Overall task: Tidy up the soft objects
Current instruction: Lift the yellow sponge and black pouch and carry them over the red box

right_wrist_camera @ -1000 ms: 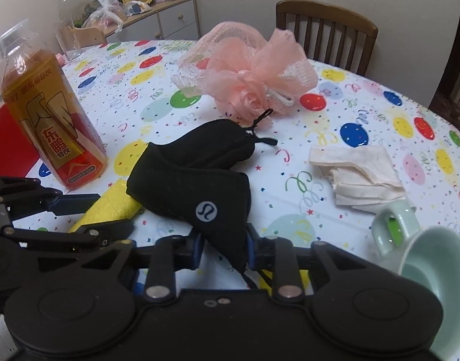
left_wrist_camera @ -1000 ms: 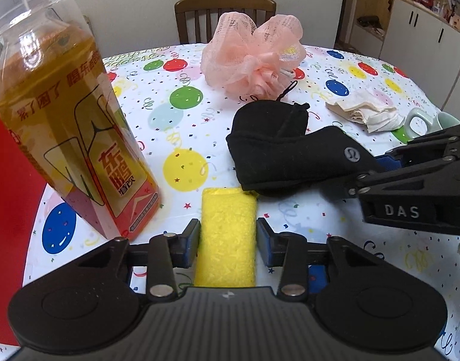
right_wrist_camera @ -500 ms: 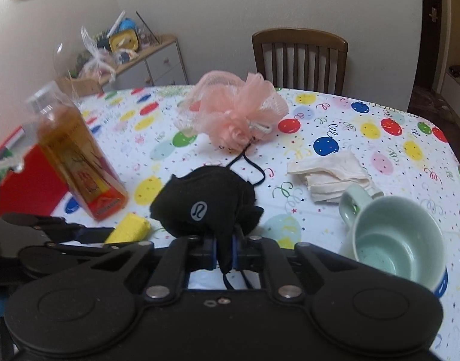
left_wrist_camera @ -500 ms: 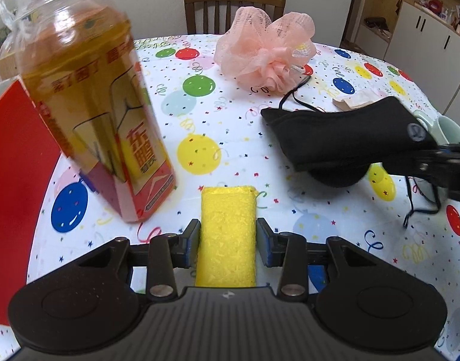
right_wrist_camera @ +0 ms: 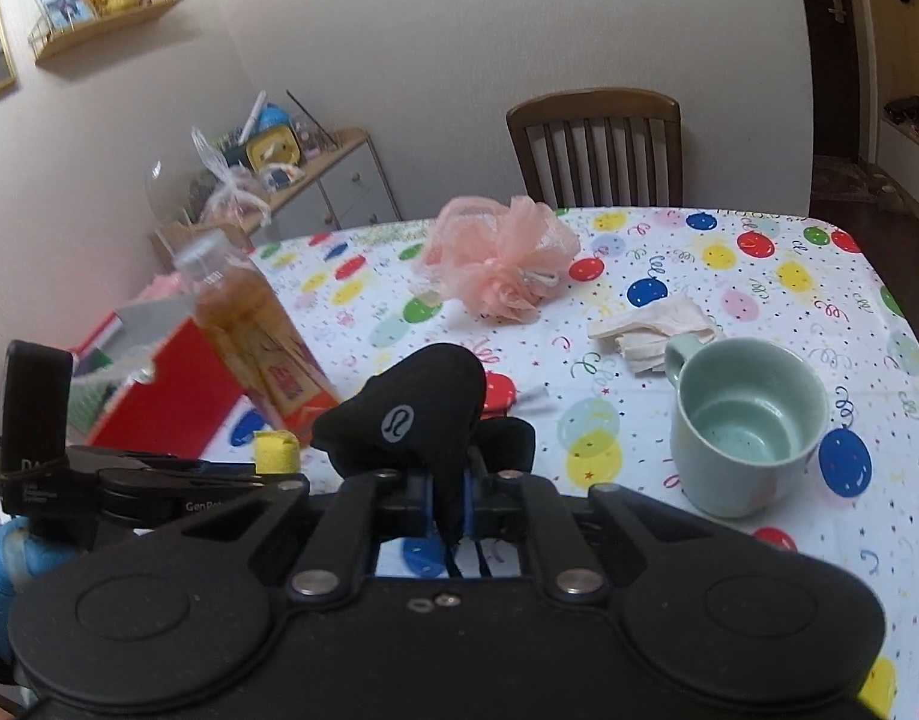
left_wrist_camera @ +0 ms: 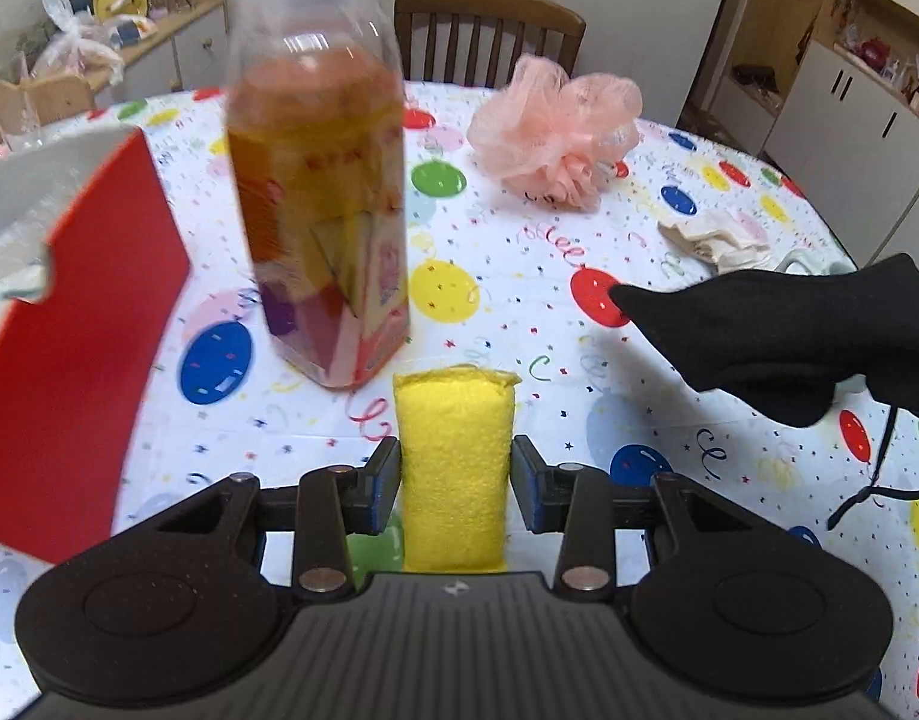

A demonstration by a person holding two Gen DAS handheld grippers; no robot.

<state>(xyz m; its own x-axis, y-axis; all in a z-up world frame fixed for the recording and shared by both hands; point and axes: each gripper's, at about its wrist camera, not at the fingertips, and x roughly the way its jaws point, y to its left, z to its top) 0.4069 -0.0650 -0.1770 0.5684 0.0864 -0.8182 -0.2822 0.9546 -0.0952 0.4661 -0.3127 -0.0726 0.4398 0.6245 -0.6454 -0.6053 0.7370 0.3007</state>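
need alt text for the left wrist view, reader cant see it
The left gripper is shut on a yellow sponge above a table with a balloon-print cloth. A bottle of amber drink stands just ahead beside a red box; a pink mesh puff lies farther back, and a black cloth hangs lifted at right.

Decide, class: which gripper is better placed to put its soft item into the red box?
Left, probably. The left gripper holds the yellow sponge beside the red box; the right gripper, holding the black mask, sits farther away.

Bottle (left_wrist_camera: 321, 222) left of pouf (left_wrist_camera: 555, 132) (chair (left_wrist_camera: 489, 30) behind)
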